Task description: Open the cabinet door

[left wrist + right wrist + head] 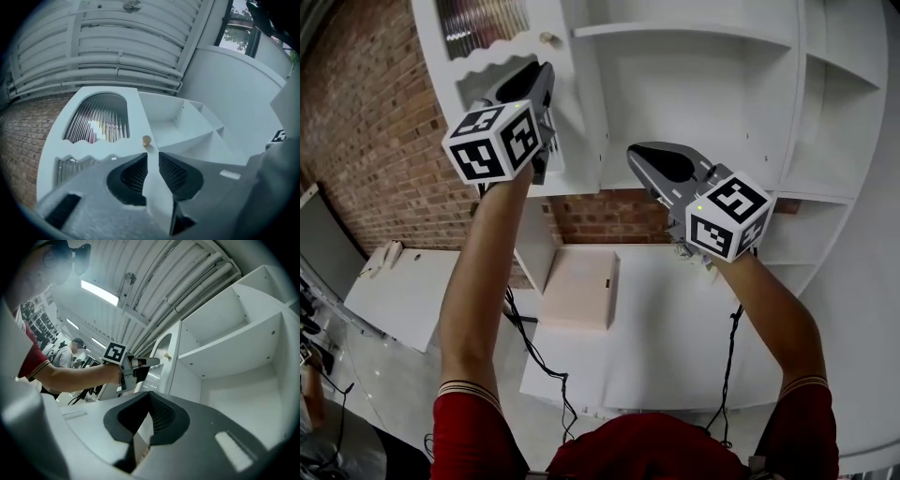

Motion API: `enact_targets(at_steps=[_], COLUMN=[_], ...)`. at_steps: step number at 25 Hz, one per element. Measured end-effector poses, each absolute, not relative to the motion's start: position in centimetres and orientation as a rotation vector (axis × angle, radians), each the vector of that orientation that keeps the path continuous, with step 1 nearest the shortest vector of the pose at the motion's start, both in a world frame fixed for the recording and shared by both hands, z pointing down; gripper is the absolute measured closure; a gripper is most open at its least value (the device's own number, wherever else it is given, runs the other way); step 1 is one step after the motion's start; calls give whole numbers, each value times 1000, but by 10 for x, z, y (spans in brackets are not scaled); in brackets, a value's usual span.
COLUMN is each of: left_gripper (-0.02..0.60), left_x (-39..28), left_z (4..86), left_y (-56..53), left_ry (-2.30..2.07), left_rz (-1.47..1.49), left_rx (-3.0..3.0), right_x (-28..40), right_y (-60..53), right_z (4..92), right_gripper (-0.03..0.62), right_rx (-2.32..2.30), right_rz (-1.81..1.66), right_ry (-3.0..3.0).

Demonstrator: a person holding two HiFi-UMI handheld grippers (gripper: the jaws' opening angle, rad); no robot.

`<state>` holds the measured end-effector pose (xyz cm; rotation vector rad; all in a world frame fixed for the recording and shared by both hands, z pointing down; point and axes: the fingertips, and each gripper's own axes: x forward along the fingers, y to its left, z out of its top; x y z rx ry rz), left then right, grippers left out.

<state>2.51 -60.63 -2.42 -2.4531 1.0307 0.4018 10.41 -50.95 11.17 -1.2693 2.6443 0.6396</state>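
- My left gripper (152, 158) straddles the edge of the cabinet door (137, 105) below its knob (146, 139), jaws narrowly apart.
- My right gripper (149, 394) hangs before the shelves (234, 336), jaws together, empty.

White cabinet door (137, 117), ribbed glass panes (99, 117), brass knob (146, 139); swung open.

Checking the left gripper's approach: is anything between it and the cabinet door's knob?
Nothing visible does. The knob sits bare just beyond the tips of the left gripper, and the free edge of the cabinet door stands between its parted jaws.
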Motion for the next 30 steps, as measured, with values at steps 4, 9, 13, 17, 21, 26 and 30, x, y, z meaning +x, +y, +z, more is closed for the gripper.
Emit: enact_targets(at_steps=[4, 9, 13, 17, 21, 26, 30], left_gripper=[479, 446, 443, 444, 481, 500, 497], left_x=[28, 37, 44, 48, 48, 47, 46], left_z=[-39, -59, -67, -72, -71, -71, -72], left_y=[-613, -617, -623, -631, -634, -638, -637], left_ry=[1058, 1084, 1112, 1141, 1160, 1189, 1196], left_rz=[393, 357, 319, 287, 286, 269, 286], left_rx=[-2410, -2346, -2309, -2290, -2275, -2250, -2262], right_x=[108, 111, 118, 125, 133, 140, 144], right_y=[-512, -511, -507, -503, -500, -497, -493], right_z=[113, 111, 112, 109, 112, 117, 118], right_gripper=[582, 582, 582, 582, 582, 582, 582], right_rx=[-1283, -1289, -1297, -1315, -1338, -1352, -1355], right_rz=[646, 665, 682, 681, 670, 648, 639], right_ry=[2658, 2662, 2661, 2654, 2641, 2635, 2633])
